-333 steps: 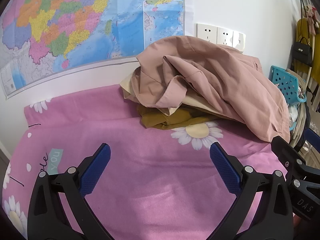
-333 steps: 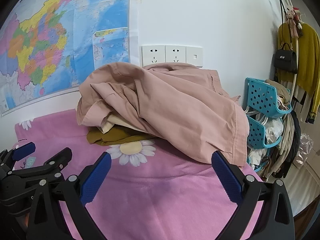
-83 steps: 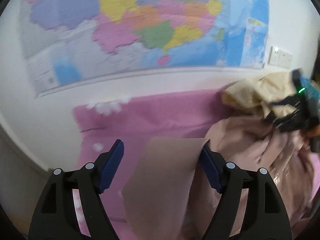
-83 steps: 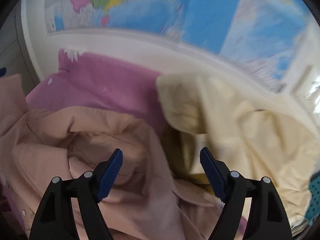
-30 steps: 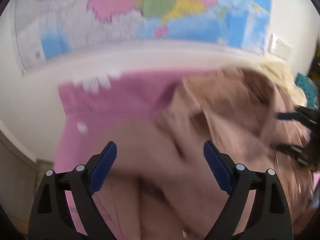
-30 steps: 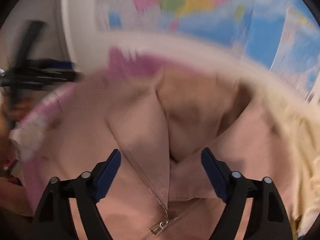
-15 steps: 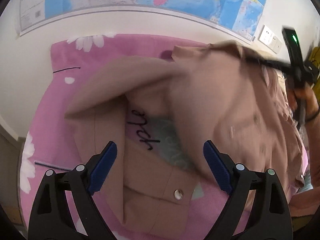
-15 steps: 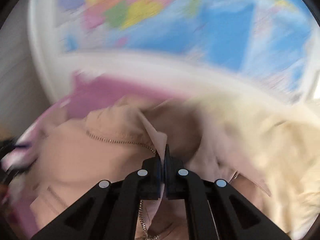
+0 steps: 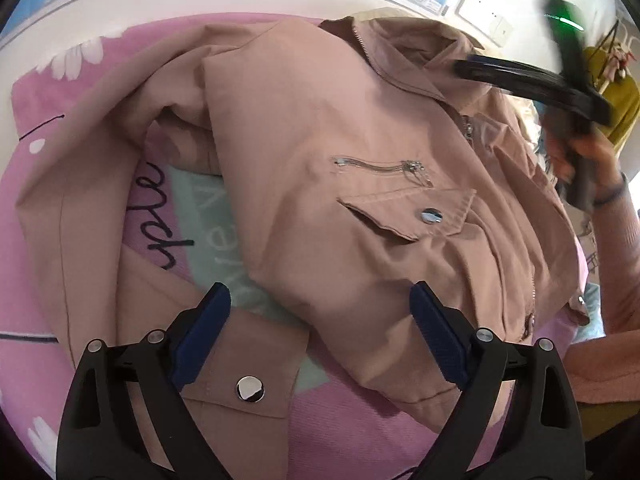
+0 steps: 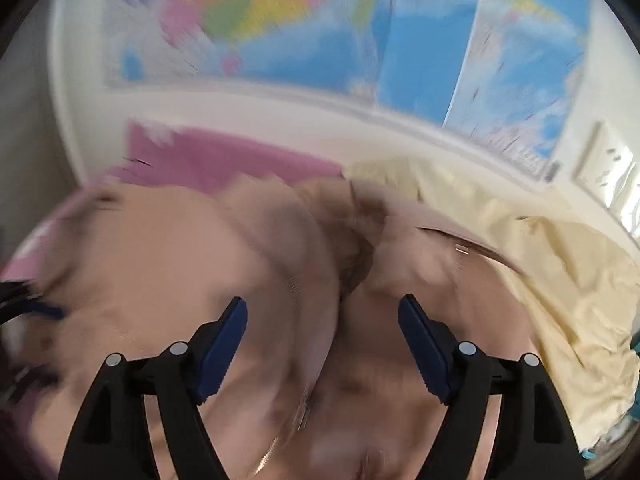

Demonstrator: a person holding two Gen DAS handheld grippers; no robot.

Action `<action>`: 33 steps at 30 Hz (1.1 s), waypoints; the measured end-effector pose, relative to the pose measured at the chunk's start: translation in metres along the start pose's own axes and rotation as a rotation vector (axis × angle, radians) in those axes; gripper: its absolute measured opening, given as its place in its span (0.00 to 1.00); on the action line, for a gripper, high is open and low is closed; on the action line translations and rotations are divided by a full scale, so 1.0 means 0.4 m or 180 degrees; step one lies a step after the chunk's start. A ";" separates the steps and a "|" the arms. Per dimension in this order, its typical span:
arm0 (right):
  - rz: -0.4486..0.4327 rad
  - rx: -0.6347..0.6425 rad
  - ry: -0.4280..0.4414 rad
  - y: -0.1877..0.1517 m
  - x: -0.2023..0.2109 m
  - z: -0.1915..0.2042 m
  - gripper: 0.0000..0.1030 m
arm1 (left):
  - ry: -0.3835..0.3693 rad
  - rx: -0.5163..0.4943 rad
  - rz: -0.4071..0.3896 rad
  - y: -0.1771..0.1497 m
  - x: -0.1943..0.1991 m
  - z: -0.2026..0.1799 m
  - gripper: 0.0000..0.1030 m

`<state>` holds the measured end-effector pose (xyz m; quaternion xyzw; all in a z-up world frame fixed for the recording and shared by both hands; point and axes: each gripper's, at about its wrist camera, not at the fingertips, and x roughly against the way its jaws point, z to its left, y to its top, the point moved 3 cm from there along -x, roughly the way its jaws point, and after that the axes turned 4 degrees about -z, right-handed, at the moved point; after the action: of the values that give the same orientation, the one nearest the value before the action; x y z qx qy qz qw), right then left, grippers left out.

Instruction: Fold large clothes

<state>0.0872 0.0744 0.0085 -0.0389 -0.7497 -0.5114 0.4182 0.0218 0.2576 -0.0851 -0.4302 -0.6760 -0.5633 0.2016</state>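
The left gripper (image 9: 320, 320) hangs over the pink sheet (image 9: 28, 360), its fingers (image 9: 200, 320) released and spread above the jacket (image 9: 320, 128). The jacket lies crumpled across the sheet, front up, one sleeve (image 9: 80, 184) curling out to the left. Farther right, the right gripper (image 10: 322, 334) has just let its fingers (image 10: 424, 344) spring apart; nothing is pinched between them. A cream garment (image 10: 540, 248) is heaped beside the jacket's far right.

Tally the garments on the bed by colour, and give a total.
Dusty pink jacket: 1
Pale yellow garment: 1
Total: 2 in view on the pink bedspread; anything under the jacket is hidden.
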 end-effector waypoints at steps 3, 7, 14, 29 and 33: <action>-0.0178 0.0083 0.0306 -0.059 0.145 0.054 0.84 | -0.0135 0.0122 -0.0052 -0.007 0.021 0.000 0.87; -0.0056 0.0514 0.0595 -0.210 0.290 0.173 0.85 | -0.0091 0.0123 -0.0109 -0.033 0.054 -0.010 0.87; -0.0017 0.1589 0.0601 -0.337 0.270 0.479 0.76 | 0.0296 0.0147 -0.0179 -0.068 0.080 0.003 0.88; 0.0283 0.0036 0.0919 -0.137 0.160 0.238 0.27 | 0.2727 0.0299 -0.0307 -0.103 0.294 0.204 0.53; 0.0133 -0.0112 0.0988 -0.176 0.222 0.226 0.69 | 0.1285 -0.0338 -0.0691 -0.133 0.285 -0.027 0.91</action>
<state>-0.0576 0.0805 0.0043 0.0178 -0.6661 -0.5154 0.5389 -0.0861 0.2883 -0.0269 -0.2436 -0.6337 -0.6910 0.2481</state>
